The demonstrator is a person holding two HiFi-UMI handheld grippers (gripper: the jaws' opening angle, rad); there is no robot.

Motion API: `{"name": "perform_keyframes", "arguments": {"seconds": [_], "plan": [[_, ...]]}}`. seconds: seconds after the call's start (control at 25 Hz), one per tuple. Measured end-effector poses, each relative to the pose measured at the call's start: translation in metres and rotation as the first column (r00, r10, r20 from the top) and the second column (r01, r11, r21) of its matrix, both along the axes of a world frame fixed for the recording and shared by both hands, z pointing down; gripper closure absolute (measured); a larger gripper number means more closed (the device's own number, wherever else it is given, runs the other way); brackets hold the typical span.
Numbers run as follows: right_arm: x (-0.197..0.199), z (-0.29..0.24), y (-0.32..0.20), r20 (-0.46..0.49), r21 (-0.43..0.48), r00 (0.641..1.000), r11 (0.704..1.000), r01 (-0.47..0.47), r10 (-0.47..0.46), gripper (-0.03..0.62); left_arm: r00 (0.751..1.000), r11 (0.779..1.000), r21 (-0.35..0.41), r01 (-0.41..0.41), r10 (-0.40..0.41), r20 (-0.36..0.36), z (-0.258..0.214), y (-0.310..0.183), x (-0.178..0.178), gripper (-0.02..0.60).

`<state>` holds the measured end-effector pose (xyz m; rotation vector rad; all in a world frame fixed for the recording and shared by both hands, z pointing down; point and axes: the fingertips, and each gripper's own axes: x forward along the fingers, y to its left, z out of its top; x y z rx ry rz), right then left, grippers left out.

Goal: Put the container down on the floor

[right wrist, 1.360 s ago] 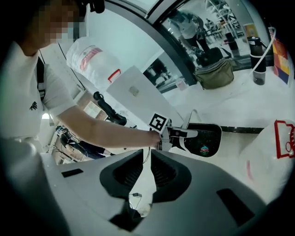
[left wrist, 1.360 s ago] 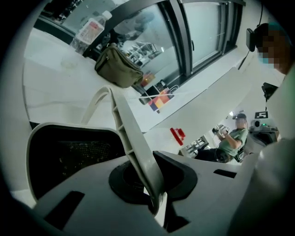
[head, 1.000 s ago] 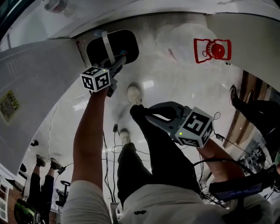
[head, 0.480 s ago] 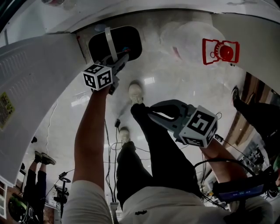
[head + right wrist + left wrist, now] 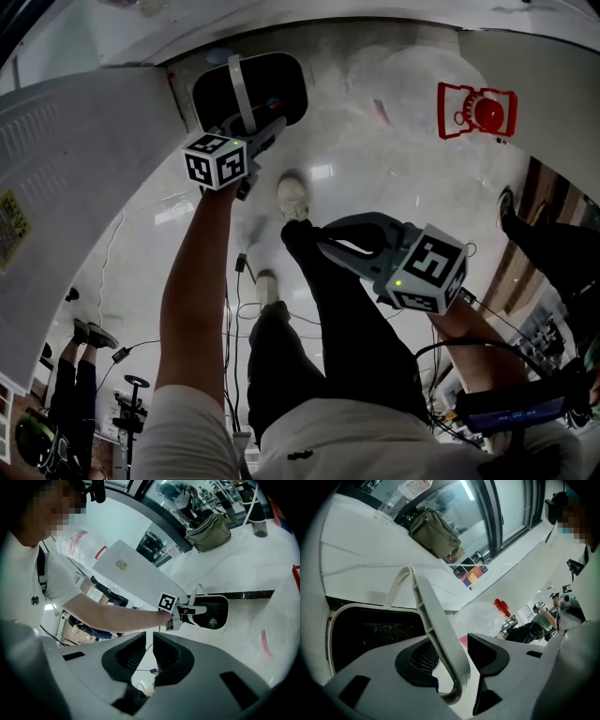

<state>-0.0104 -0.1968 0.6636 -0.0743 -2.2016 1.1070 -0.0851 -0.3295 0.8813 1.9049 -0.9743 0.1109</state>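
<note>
1. The black container [image 5: 211, 94] with its white rim seems to sit on the pale floor [image 5: 375, 169], at 11 o'clock in the head view, just beside a white panel [image 5: 84, 169].
2. The left gripper [image 5: 265, 128] is at the container's 6 o'clock; its jaws are opening, with the upright white handle [image 5: 436, 625] between them and a gap beside it.
3. The right gripper [image 5: 149, 653] hangs at 4 o'clock, well apart, with its jaws nearly together and empty.
4. A red object [image 5: 476, 111] lies at 2 o'clock.

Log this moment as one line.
left hand-held gripper jaws opening around handle | container on floor | right hand-held gripper empty
</note>
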Motion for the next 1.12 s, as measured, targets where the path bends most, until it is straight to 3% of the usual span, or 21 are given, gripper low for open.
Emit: {"name": "perform_keyframes", "arguments": {"seconds": [0.12, 0.52, 0.76, 1.12], "plan": [[0.001, 0.003, -0.001, 0.001, 0.001, 1.000, 1.000, -0.003, 0.003, 0.567, 1.000, 1.000, -0.009, 0.001, -0.001, 0.011, 0.004, 0.001, 0.000, 0.341], [0.001, 0.003, 0.004, -0.018, 0.013, 1.000, 1.000, 0.024, -0.024, 0.567, 0.998, 0.999, -0.021, 0.043, -0.042, 0.045, -0.008, 0.014, -0.014, 0.287], [-0.006, -0.008, 0.011, 0.001, 0.047, 0.999, 0.998, 0.047, -0.047, 0.568, 0.994, 0.996, -0.014, 0.087, -0.086, 0.070, -0.034, 0.032, -0.028, 0.270], [-0.006, -0.043, 0.049, -0.063, 0.103, 0.993, 0.988, 0.110, -0.104, 0.568, 0.989, 0.989, -0.008, 0.146, -0.146, 0.037, -0.106, 0.102, -0.036, 0.270]]}}
